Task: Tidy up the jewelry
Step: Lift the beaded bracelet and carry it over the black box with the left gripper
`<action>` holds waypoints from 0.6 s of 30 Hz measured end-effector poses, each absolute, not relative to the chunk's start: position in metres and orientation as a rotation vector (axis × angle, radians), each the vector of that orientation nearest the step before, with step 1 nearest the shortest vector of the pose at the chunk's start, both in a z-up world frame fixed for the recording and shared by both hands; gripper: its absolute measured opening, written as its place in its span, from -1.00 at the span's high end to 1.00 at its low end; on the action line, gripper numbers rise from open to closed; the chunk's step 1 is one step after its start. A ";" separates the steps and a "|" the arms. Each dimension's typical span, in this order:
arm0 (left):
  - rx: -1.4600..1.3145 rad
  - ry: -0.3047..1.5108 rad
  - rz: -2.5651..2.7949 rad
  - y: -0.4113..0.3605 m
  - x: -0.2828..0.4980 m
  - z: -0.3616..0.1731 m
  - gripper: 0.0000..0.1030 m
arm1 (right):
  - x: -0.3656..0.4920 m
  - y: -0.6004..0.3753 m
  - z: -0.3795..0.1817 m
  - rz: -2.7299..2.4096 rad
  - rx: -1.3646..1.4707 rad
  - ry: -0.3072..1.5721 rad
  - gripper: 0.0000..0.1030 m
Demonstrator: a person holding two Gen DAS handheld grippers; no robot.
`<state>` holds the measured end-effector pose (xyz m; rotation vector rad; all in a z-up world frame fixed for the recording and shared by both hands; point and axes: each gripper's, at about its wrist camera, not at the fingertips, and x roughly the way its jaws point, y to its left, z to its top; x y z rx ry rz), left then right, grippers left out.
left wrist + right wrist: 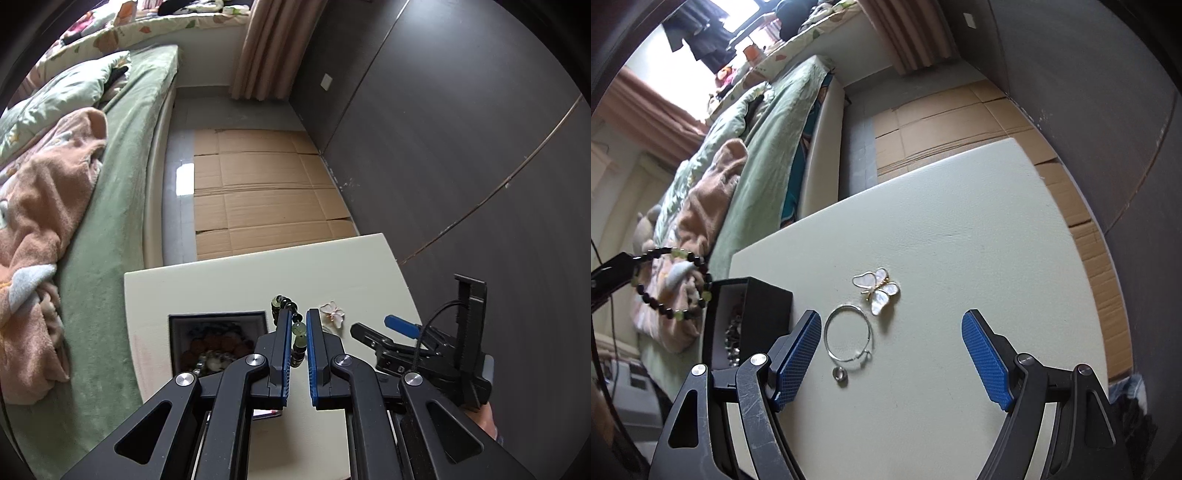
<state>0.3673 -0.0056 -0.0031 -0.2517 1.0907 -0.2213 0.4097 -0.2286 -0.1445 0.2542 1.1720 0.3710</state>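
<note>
Jaws of the left gripper [297, 334] pinch the beaded bracelet [677, 284] dangling above the black box [753, 317] at nine o'clock, so it may snag the rim, while the right gripper [888, 356] gapes over the silver bangle [847, 338].

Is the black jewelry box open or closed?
Open. The black jewelry box has no lid on top, and beads and other jewelry show inside it in both wrist views. The beaded bracelet hangs outside it.

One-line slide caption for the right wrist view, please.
Open right gripper hovers over silver wire bangle and white butterfly brooch; left gripper lifts dark-and-green beaded bracelet beside black jewelry box.
</note>
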 end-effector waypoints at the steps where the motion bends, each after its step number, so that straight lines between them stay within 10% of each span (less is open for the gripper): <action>1: -0.254 1.093 -0.218 -0.001 0.367 -0.004 0.86 | 0.411 -0.223 -0.146 0.368 0.234 1.169 -0.53; 14: -0.272 1.110 -0.181 0.033 0.354 -0.028 0.85 | 0.421 -0.176 -0.161 0.279 0.036 1.145 -0.51; 18: -0.284 1.120 -0.174 0.037 0.352 -0.042 0.85 | 0.423 -0.170 -0.171 0.264 -0.003 1.180 -0.02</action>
